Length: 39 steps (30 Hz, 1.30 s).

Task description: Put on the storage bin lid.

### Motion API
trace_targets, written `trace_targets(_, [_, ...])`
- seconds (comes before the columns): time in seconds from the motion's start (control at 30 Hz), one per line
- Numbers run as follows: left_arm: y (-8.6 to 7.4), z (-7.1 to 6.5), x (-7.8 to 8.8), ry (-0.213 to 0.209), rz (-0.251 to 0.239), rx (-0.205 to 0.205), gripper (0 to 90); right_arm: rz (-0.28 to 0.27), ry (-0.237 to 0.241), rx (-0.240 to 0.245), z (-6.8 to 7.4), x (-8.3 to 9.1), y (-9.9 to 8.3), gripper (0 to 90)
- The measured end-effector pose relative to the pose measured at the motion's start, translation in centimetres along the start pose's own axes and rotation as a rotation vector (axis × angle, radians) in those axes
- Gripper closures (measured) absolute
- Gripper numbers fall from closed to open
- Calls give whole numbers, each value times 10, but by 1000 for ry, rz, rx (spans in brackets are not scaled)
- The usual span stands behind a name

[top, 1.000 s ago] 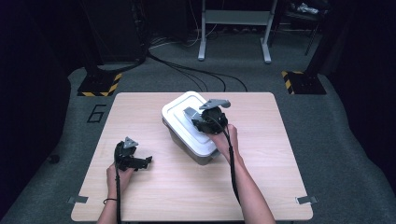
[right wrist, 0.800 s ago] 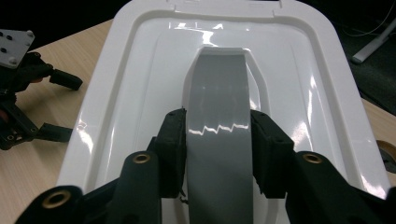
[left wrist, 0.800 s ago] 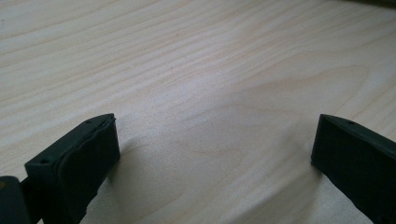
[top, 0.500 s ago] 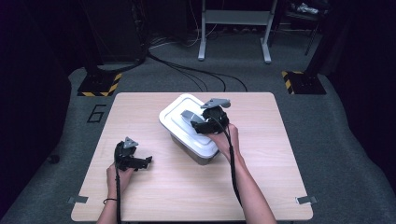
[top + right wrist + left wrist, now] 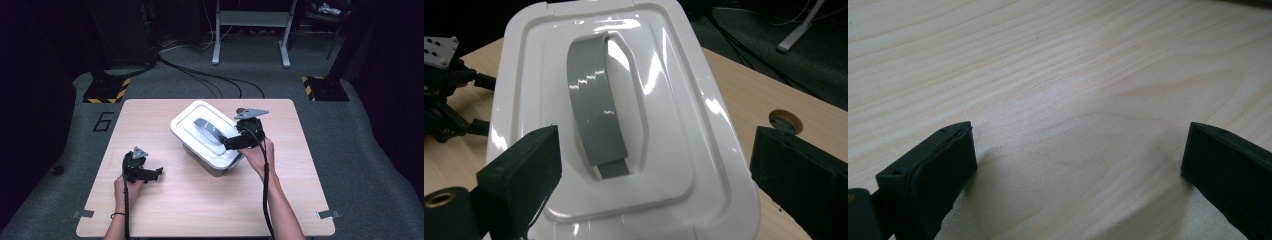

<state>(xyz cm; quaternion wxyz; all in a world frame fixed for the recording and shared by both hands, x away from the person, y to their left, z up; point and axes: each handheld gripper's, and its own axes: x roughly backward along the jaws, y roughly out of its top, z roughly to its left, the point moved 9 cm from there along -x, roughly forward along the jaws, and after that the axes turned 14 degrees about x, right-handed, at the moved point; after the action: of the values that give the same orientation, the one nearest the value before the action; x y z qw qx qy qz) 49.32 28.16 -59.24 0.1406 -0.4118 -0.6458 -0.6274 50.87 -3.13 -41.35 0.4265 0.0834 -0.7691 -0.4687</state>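
High view above table [image 5: 150,210]; right gripper view near white box [image 5: 704,150], shared.

box lid [image 5: 200,131]: we see glossy white
lid handle [image 5: 596,120]: grey strap, between right gripper's [image 5: 651,185] black jaws
box base [image 5: 212,167]: grey
table [image 5: 1063,90]: pale wood grain under left gripper [image 5: 1078,170], black jaws
floor blocks [image 5: 107,91]: we see yellow-black stripes, beyond both grippers

A white plastic storage box [image 5: 212,137] stands upright near the middle of the wooden table [image 5: 165,200], turned askew to its edges. Its glossy lid [image 5: 624,115] is on, grey handle [image 5: 596,117] folded flat in the recess.
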Motion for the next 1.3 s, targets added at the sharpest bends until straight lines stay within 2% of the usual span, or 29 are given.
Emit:
trace_targets(0.43, [0,0,0,0,-1,0,10,65,-28,-19,-1,23,-40,46])
trace_targets(0.63, [0,0,0,0,0,-1,10,85,-31,-28,-1,32,-66,31])
trace_targets(0.9, [0,0,0,0,-1,1,10,144,-34,-73,-3,37,-112,27])
trace_targets(1.3, [0,0,0,0,-2,1,10,240,-58,-159,6,17,-193,15])
